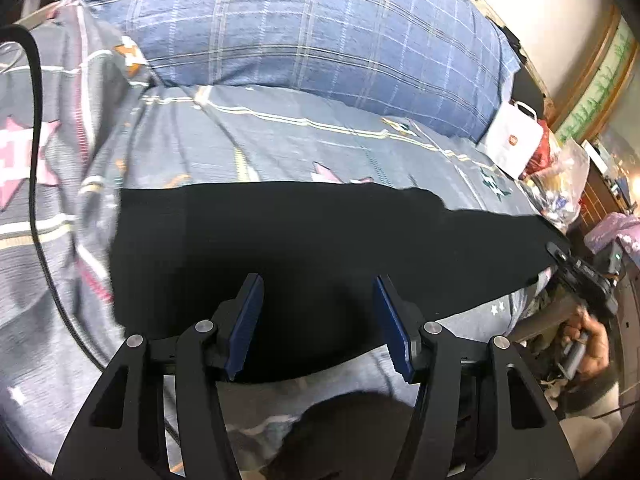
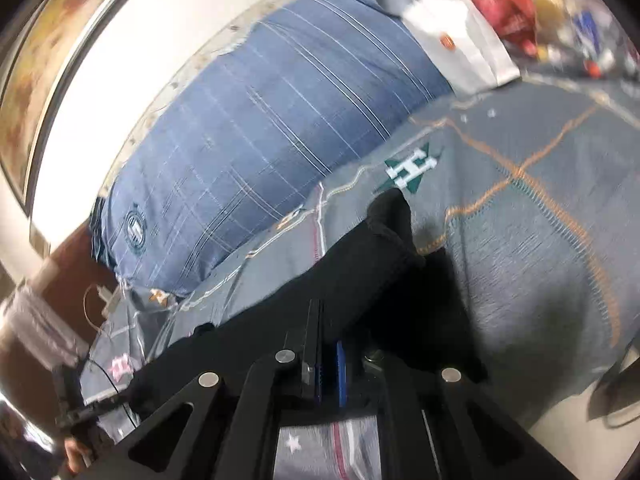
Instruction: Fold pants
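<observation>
Pants (image 1: 304, 240), black and matte, lie flat on my grey patterned bedsheet (image 1: 280, 140). My left gripper (image 1: 318, 320) hovers spread above them; my right gripper (image 2: 329, 372) pinches bunched cloth. Beyond sits a plump blue plaid pillow (image 1: 320, 28).

Left tool (image 1: 318, 324) agape, right tool (image 2: 330, 368) clamped.

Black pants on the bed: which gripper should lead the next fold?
Right, probably. The right gripper is already shut on the black fabric pants, lifting an end. The left gripper hangs open above the pants' flat part, gripping nothing.
</observation>
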A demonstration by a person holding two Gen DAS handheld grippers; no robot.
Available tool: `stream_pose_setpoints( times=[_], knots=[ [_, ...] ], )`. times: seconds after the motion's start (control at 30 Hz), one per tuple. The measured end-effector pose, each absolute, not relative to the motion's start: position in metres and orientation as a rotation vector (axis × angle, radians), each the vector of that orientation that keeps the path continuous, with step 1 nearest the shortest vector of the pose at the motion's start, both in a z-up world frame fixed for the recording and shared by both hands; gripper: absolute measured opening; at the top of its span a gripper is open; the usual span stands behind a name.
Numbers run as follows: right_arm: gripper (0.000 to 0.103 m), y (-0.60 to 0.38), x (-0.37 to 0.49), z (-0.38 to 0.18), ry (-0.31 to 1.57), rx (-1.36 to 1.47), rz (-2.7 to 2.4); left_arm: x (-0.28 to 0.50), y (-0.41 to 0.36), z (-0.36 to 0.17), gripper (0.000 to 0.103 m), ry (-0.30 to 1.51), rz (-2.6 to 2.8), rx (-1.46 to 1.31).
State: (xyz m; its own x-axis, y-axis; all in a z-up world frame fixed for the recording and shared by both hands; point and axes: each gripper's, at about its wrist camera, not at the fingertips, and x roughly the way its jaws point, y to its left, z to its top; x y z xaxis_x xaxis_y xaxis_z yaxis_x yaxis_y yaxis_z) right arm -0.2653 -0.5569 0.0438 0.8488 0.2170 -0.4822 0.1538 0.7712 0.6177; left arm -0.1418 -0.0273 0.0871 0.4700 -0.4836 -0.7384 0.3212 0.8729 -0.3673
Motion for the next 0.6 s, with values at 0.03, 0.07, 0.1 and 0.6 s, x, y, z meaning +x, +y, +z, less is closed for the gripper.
stream_pose_setpoints(
  times=[0.03,0.07,0.1,0.6],
  knots=[
    [0.005,-0.556,-0.269,0.043,0.589,0.686,0.027,-0.142,-0.021,0.088,0.057,0.958,-0.485,-0.209],
    [0.005,-0.554,-0.269,0.039,0.62,0.663,0.012,-0.142,-0.015,0.088,0.057,0.953,-0.475,-0.232],
    [0.005,-0.551,-0.266,0.032,0.66,0.631,-0.013,-0.142,-0.007,0.087,0.057,0.946,-0.463,-0.269],
    [0.021,-0.442,-0.259,0.069,0.81,0.236,0.374,-0.134,0.038,0.081,0.062,0.918,-0.328,-0.345]
  ],
)
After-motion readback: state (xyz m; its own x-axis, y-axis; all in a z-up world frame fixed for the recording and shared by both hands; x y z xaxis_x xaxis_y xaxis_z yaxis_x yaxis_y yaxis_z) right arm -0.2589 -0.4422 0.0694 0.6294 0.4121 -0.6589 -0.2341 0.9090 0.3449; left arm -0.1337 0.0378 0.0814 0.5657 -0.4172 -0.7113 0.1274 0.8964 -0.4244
